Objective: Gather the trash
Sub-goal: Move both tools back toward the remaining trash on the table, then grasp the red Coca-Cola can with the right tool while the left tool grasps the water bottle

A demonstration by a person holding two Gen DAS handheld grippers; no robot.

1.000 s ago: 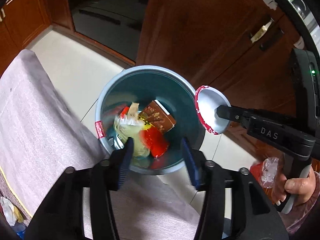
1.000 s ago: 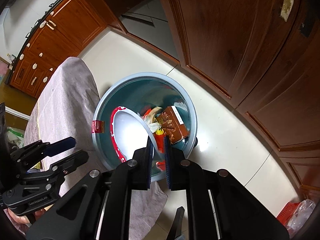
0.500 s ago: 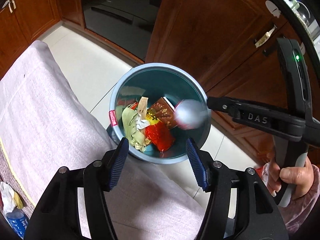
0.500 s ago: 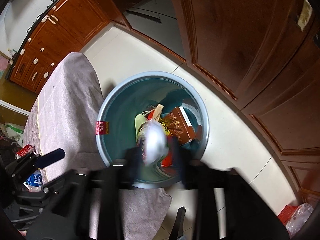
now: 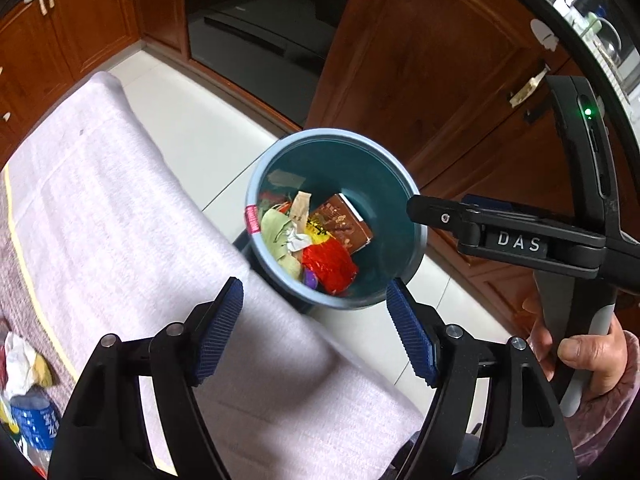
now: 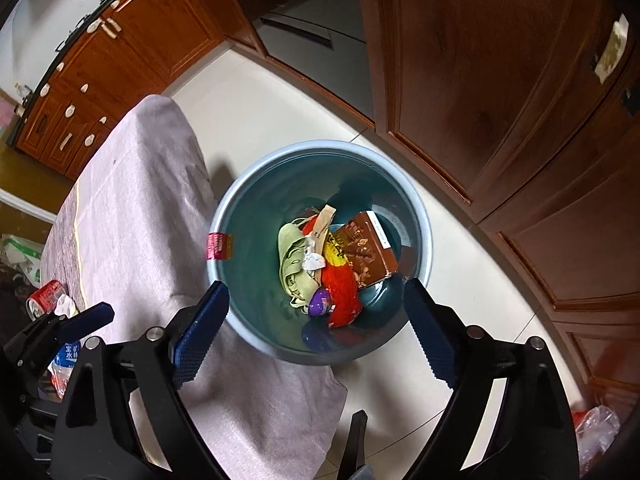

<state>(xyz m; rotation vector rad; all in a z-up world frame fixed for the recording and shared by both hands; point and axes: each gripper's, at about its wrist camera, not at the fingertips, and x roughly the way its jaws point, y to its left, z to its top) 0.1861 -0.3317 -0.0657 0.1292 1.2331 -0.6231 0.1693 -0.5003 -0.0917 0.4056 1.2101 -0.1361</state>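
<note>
A blue trash bin [image 5: 332,133] [image 6: 320,145] stands on the floor beside the cloth-covered table. It holds a brown box [image 5: 344,226] [image 6: 366,248], a red wrapper [image 5: 328,266] [image 6: 340,288] and a pale green wrapper [image 5: 276,232] [image 6: 294,260]. My left gripper [image 5: 313,285] hangs over the bin's near rim. Its jaws are opening and nothing is between them. Above the bin, my right gripper [image 6: 316,285] is also opening its jaws, which are empty. One of its fingers [image 5: 440,216] reaches over the bin's right rim. I cannot make out the white lid.
The table's pinkish cloth [image 5: 120,220] [image 6: 140,200] lies left of the bin. A water bottle [image 5: 34,420], crumpled paper [image 5: 20,360] and a red can [image 6: 44,298] sit at its near end. Wooden cabinets [image 5: 420,60] close in behind. A plastic bag [image 6: 596,424] lies on the floor.
My right gripper let go of the white red-rimmed lid, which dropped towards the bin, and its jaws spread wide. The left jaws widened too. Both grippers drew back from the bin.
</note>
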